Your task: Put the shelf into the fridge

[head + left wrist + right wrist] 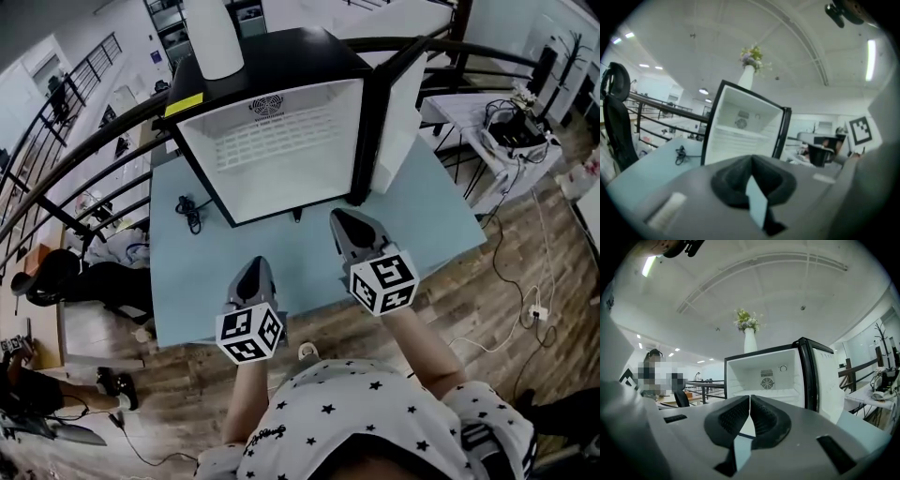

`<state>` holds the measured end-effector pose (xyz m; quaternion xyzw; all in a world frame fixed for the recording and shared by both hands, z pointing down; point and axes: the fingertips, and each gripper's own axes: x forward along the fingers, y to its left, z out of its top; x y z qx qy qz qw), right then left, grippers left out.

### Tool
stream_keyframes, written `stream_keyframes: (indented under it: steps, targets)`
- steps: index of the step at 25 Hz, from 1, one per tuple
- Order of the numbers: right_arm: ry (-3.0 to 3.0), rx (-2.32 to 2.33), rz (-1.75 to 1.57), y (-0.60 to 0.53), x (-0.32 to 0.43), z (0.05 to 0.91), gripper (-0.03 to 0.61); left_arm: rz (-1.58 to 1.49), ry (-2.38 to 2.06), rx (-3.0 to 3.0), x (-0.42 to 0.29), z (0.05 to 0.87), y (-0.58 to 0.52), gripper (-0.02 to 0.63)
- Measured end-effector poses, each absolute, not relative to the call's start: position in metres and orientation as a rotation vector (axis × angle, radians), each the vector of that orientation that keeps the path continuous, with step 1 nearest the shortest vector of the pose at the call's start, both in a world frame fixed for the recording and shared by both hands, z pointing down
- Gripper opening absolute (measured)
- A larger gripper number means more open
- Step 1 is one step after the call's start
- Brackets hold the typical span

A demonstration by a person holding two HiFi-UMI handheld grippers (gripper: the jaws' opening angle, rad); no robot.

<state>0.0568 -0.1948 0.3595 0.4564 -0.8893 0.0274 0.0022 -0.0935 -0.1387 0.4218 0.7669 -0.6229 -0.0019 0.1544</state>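
The mini fridge (281, 75) is seen standing on the pale blue table (422, 220), its door (398, 122) swung wide. One white wire shelf (272, 141) is seen lying level inside the cabinet, so the placing step is judged done. The left gripper (251, 267) is held over the table short of the fridge, jaws pressed together on nothing. The right gripper (339, 221), nearer the opening, is likewise closed and empty. Little more seems called for than the door being swung to. Counted: one fridge, one shelf, two grippers, one vase (214, 37) on top, one cable (189, 212) on the table.
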Motion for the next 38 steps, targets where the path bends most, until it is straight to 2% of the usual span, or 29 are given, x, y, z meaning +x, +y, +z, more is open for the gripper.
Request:
stream_keyframes:
  steps: [22,38]
  targets:
    - [-2.852,1.329,0.141,-0.057,0.141,0.371,0.025,0.002,-1.809,2.143,0.009,0.433,-0.018,0.008]
    - [-2.855,1.268,0.089,-0.024,0.150,0.374,0.018,-0.019,-1.828,2.123,0.029,0.435,0.014,0.006]
